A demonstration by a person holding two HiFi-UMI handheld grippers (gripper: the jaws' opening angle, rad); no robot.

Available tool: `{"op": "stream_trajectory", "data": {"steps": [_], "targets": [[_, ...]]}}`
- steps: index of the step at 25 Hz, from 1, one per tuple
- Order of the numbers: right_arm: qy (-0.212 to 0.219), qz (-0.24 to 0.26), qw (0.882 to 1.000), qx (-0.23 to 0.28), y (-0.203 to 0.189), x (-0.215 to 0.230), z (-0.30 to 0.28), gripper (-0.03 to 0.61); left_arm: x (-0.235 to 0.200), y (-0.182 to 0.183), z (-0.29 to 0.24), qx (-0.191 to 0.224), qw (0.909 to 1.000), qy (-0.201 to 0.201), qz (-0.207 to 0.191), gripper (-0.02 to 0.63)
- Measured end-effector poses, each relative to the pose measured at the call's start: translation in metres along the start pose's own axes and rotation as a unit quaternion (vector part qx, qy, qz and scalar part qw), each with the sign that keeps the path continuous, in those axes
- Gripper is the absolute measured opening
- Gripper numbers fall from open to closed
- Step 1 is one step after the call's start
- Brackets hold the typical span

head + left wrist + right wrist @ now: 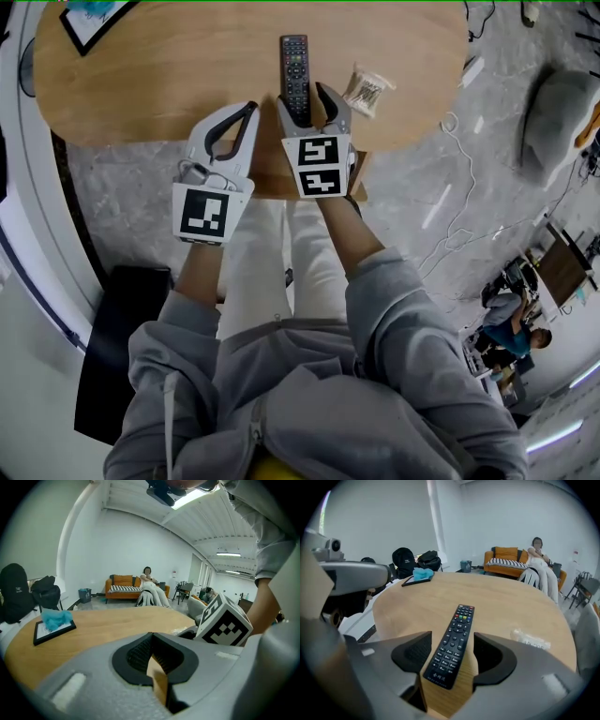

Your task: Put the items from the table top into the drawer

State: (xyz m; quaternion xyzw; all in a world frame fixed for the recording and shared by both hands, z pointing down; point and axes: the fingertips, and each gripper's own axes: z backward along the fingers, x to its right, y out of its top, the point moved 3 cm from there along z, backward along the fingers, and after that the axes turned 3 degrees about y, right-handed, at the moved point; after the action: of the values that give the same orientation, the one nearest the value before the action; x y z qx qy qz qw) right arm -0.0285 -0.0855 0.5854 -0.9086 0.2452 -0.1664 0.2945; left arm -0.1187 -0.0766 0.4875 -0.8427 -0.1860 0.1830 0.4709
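Right gripper [452,652] stands wide astride the slim black remote control [294,66], buttons up. Its long axis runs away from the near edge of the oval wooden table [187,75].

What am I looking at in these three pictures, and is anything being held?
A person at a wooden table holds a two-jaw gripper in each hand; the patterned cubes are part of the grippers. The top-down picture comes from a camera on the person's head; the other two come from cameras on each gripper, looking along its jaws. On the table lie a black remote control, a small clear packet and a dark-framed board with something teal on it. The right gripper has its jaws open on either side of the remote, not pressing it. The left gripper has its jaws together, holding nothing.
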Motion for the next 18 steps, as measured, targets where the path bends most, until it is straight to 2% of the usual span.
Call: {"op": "stream_trajectory", "data": {"steps": [3,8,12,13,18], "targets": [[-0.012,-0.026,0.999,-0.016,0.000,0.001,-0.008,0.267,-0.007,-0.007,-0.001,-0.006,1.0000,0.006,0.004,0.002],[-0.039,-0.039,0.997,-0.062,-0.006,0.001,-0.025,0.267,-0.012,-0.009,-0.002,-0.006,0.9999,-0.002,0.015,0.002],[-0.062,-0.079,0.991,-0.083,-0.013,0.009,-0.031,0.256,-0.013,-0.015,-0.001,-0.012,0.9998,0.002,0.016,0.002],[-0.066,-0.082,0.991,-0.087,-0.014,0.010,-0.031,0.236,-0.012,-0.016,0.000,-0.013,0.9997,0.000,0.019,0.002],[-0.068,-0.073,0.990,-0.104,-0.012,0.009,-0.033,0.221,-0.011,-0.021,0.002,-0.015,0.9997,-0.002,0.021,0.002]]}}
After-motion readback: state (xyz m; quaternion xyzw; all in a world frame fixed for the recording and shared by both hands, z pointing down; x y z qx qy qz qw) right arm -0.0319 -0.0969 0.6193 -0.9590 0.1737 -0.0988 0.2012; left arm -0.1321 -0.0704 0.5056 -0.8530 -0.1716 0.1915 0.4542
